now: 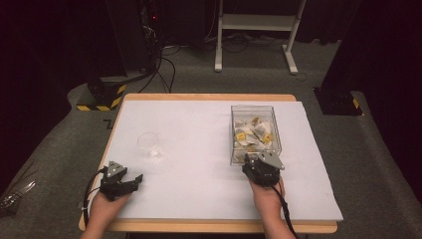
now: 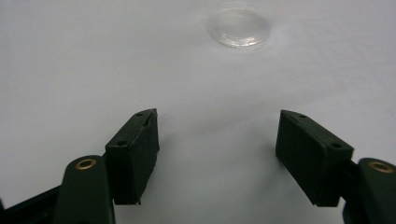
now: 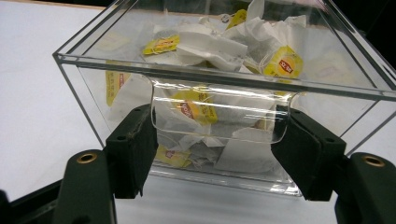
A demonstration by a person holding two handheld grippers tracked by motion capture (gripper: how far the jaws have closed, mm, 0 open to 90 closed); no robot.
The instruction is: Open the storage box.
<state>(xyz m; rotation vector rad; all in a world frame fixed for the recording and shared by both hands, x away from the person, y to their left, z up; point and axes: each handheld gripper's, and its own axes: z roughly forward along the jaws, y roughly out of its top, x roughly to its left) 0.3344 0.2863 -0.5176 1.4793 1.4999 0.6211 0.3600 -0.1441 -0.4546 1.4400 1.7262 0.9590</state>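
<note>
- White surface [image 1: 199,199] on a wooden table, dark carpeted room beyond.
- Right tool [image 3: 215,140], jaws spread and holding nothing, faces the near wall of the clear box [image 3: 84,79] at the cut-out notch; tea bags [image 3: 196,109] lie straight ahead inside, so this hand is nearer.
- Left tool [image 2: 217,140], also released, rests low; the empty glass cup [image 2: 240,28] stands ahead of it, apart.
</note>
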